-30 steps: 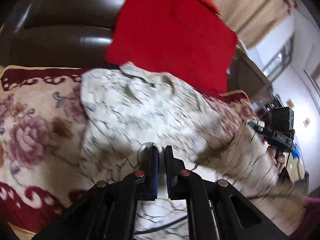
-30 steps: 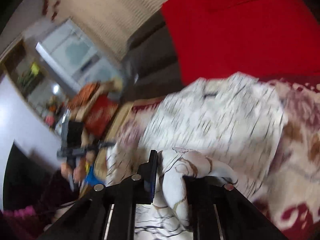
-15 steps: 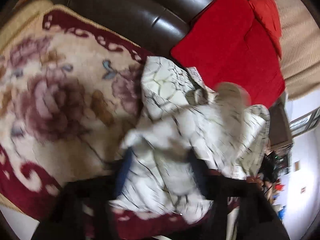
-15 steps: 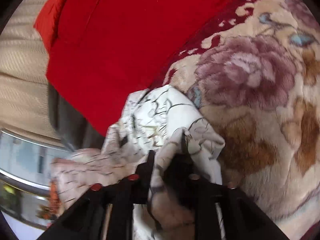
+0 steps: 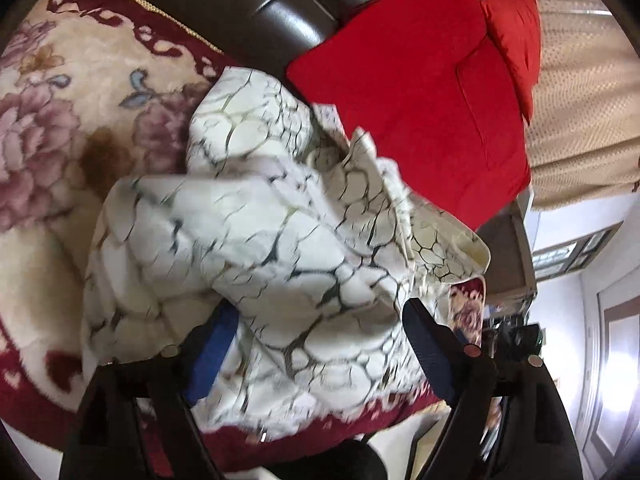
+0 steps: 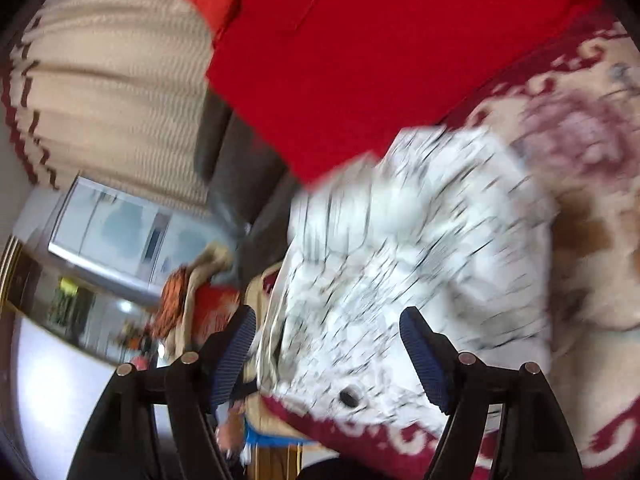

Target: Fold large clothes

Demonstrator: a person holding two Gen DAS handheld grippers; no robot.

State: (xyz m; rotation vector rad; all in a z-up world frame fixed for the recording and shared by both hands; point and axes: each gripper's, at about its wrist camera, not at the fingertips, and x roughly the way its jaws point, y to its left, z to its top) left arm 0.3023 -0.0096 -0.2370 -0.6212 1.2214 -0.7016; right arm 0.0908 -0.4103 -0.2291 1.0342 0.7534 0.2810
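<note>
Left gripper (image 5: 316, 328): jaws spread wide, blue-padded fingers (image 5: 210, 350) standing on either side of the garment (image 5: 280, 248) with nothing clamped between them; the cloth bulges up between the two fingers and partly covers the left one. Right gripper (image 6: 328, 330): jaws likewise spread apart, ridged blue fingertips (image 6: 416, 340) flanking the near part of the same garment without pinching it; this view is motion-blurred, so finer contact cannot be told.

The garment, white with a dark crackle pattern, lies in a crumpled, loosely gathered heap on the floral blanket (image 5: 60, 152), which is cream with mauve roses and a dark red scrolled border. In the left wrist view the heap occupies the middle of the frame, its far edge touching the red cushion (image 5: 412, 108); one flap turns up at the right, showing a cream lining. A small dark round spot, perhaps a button, sits near the garment's near edge in the right wrist view.

The red cushion leans against the dark brown sofa back (image 5: 256, 12), far of the garment, with a smaller orange-red cushion (image 5: 516, 28) behind its right corner. A beige curtain (image 5: 580, 100) hangs at the far right. In the right wrist view the room beyond appears at left, blurred.
</note>
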